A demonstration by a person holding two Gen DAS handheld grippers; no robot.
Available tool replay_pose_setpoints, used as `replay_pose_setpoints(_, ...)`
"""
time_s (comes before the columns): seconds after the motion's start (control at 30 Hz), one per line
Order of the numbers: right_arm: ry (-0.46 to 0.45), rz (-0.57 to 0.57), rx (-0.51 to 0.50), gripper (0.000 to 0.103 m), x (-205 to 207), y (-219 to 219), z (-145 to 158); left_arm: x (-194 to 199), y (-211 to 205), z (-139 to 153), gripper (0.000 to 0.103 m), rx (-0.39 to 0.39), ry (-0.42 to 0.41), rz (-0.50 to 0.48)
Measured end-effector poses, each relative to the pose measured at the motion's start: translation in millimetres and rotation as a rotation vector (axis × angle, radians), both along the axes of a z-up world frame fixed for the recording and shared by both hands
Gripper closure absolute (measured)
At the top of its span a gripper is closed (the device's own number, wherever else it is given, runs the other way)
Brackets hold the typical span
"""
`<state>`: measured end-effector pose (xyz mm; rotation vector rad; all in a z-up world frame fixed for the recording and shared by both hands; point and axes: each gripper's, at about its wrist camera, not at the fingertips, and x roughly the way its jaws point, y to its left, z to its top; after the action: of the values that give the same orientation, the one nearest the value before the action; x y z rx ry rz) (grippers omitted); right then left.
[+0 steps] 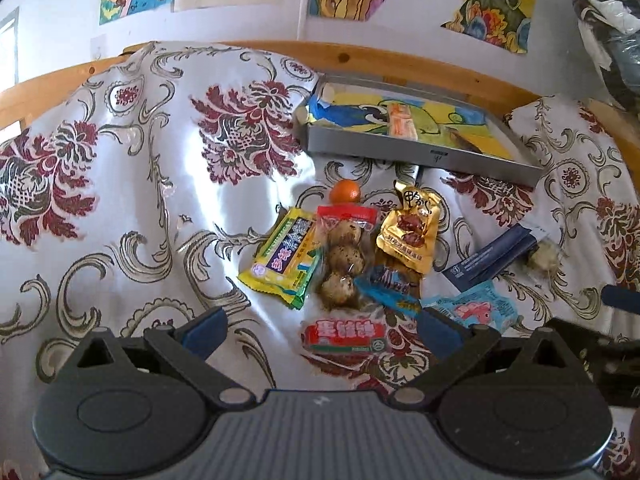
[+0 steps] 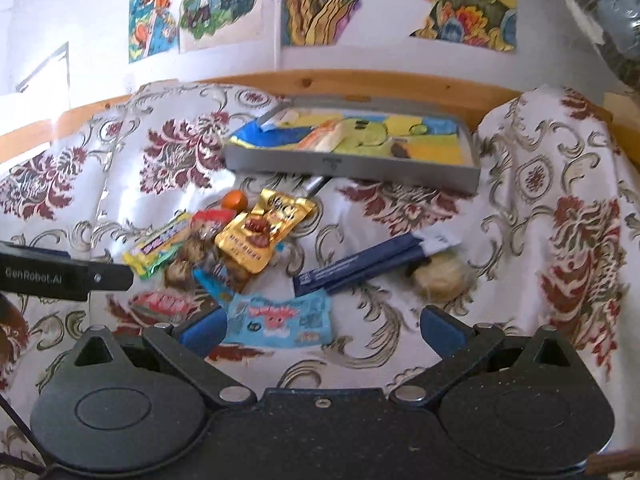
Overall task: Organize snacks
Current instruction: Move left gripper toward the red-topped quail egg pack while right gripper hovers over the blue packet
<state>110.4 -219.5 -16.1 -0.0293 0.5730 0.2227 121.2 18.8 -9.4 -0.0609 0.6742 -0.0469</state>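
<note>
Left wrist, left gripper spread, above snacks

I see a floral satin cloth spread under everything, a wooden rail behind it, colourful drawings taped on the white wall.

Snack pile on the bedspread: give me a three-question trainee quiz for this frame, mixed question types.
1. True or false: the grey tray already holds at least one packet.
2. Which lies closest to the right gripper?
A. the orange fruit
B. the light blue fish packet
C. the gold packet
3. Fill in: both grippers' jaws stand ____ and hold nothing.

Key
1. True: an orange and white packet lies inside it.
2. B: it lies just ahead of the jaws; the other two sit farther back in the pile.
3. Open, for the left gripper too.
</note>
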Motion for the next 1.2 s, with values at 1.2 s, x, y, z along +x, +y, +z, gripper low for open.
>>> replay_pose_setpoints(1.2, 0.082, 0.080, 0.030, 0.001, 34.0, 19.3, -46.1, 65.3, -8.2, -35.7, 0.001, -0.063, 0.135, -0.059)
